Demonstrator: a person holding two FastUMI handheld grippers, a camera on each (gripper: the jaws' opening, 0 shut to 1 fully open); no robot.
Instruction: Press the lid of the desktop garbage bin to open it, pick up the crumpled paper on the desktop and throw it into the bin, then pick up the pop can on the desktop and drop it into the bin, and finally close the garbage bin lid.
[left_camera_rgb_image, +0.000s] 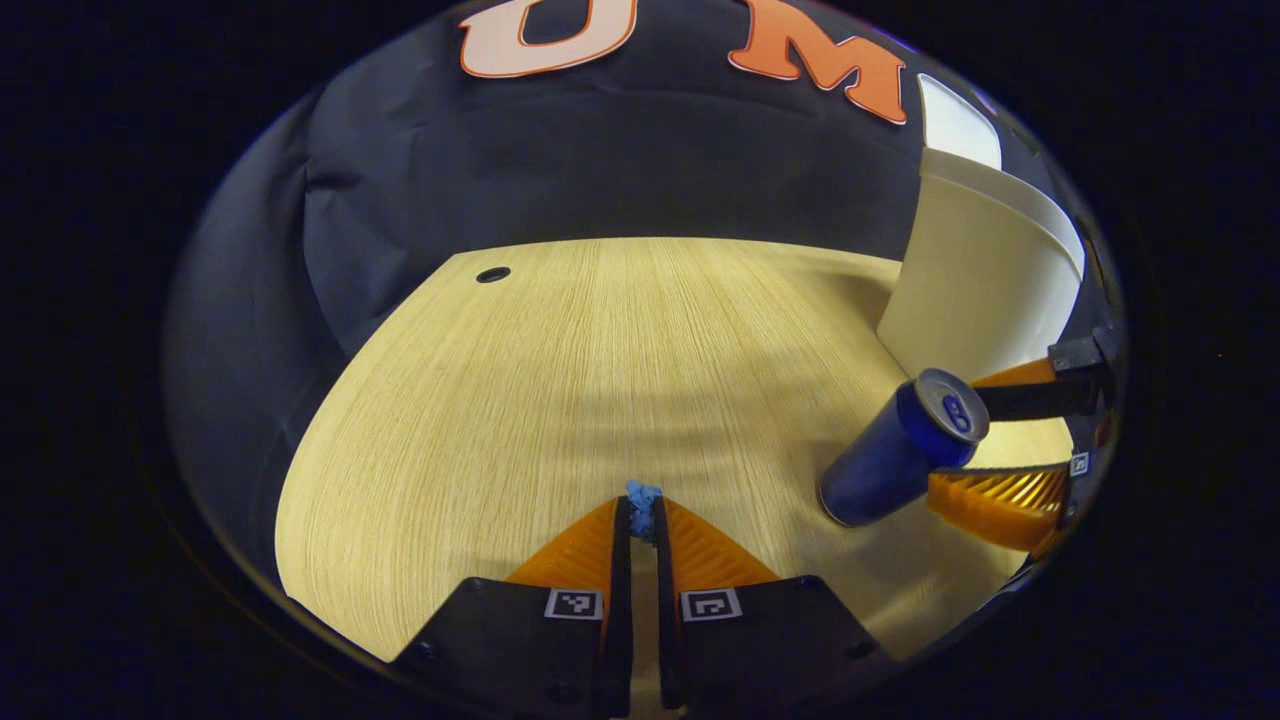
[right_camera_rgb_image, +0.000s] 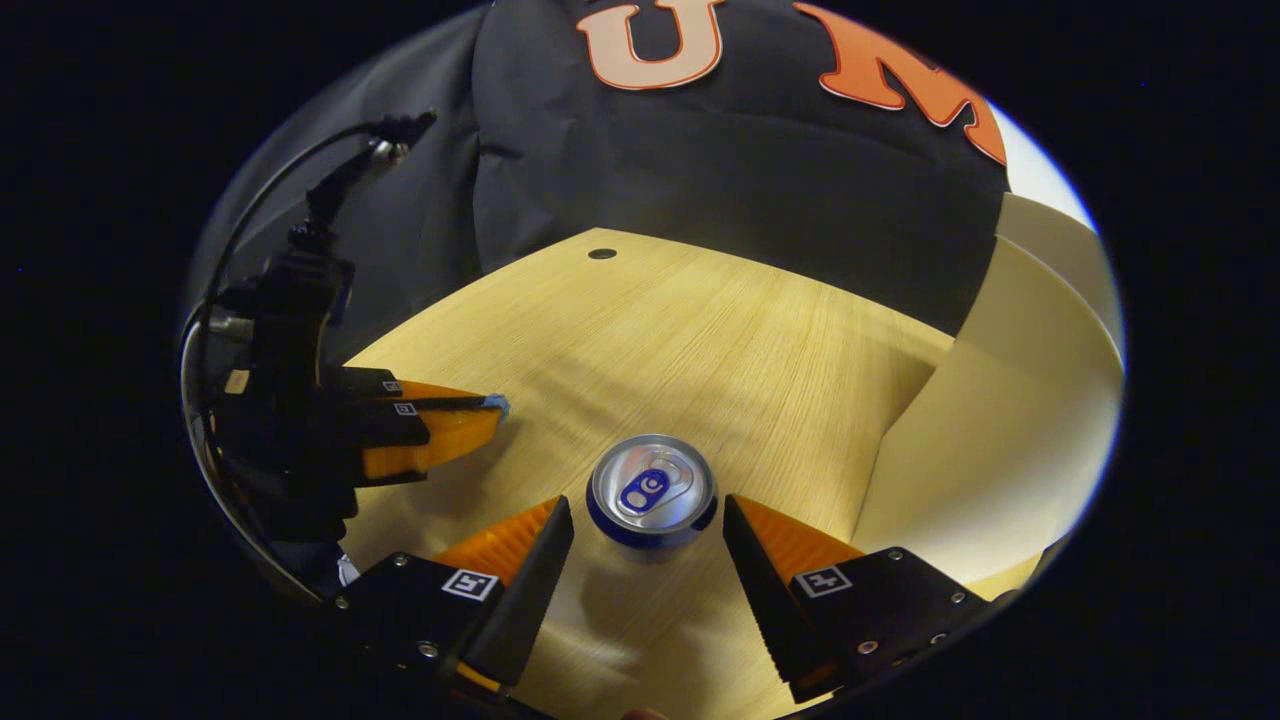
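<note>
One pop can (right_camera_rgb_image: 651, 490) stands upright on the wooden desktop (right_camera_rgb_image: 700, 340), between the spread fingers of the right gripper (right_camera_rgb_image: 648, 525); a gap shows on each side, so neither finger touches it. In the left gripper view the same can (left_camera_rgb_image: 898, 450) sits just in front of the single cream garbage bin (left_camera_rgb_image: 975, 290), which rises near the desk's right edge. The left gripper (left_camera_rgb_image: 641, 520) hangs well to the can's left, its fingers drawn nearly together with a small blue scrap at the tips; whether they pinch it I cannot tell. A wide bare stretch of desk runs to the far edge, where one dark round hole (left_camera_rgb_image: 493, 274) sits.
</note>
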